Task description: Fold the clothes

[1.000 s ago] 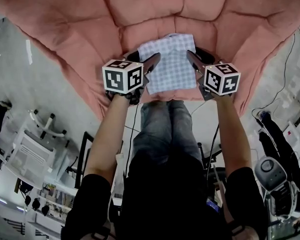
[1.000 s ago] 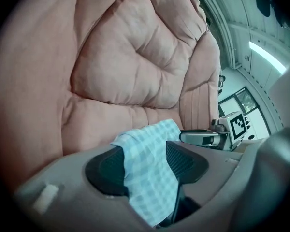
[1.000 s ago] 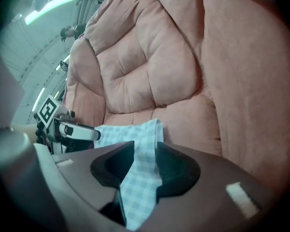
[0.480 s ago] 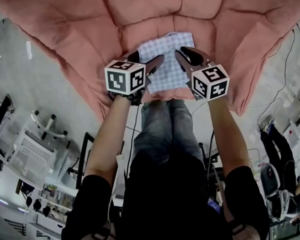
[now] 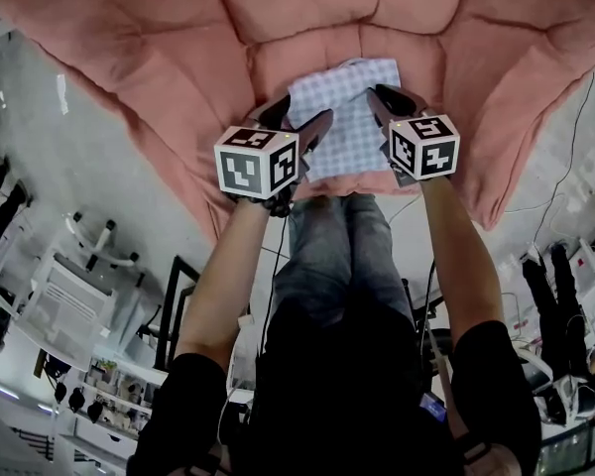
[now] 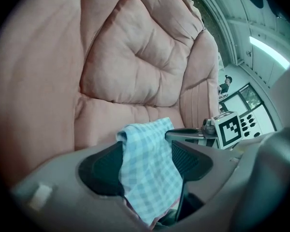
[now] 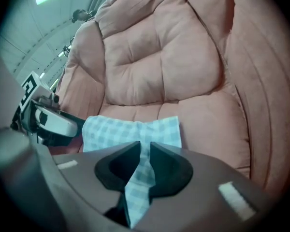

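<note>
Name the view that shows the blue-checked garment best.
Head view: the blue-checked garment lies nearly whole on the pink cushion. The left gripper view shows only a draped strip; the right gripper view shows a bunched fold and the far part.

Both arms outstretched; left tool [image 6: 147, 148] agape, right tool [image 7: 144, 151] (jaws just closing) pinching checked cloth [image 7: 128, 129]

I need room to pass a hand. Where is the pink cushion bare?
Bare pink cushion flanks the checked cloth on both sides of the seat, and the backrest panels behind it are bare. The seat's middle is crowded by the cloth.
</note>
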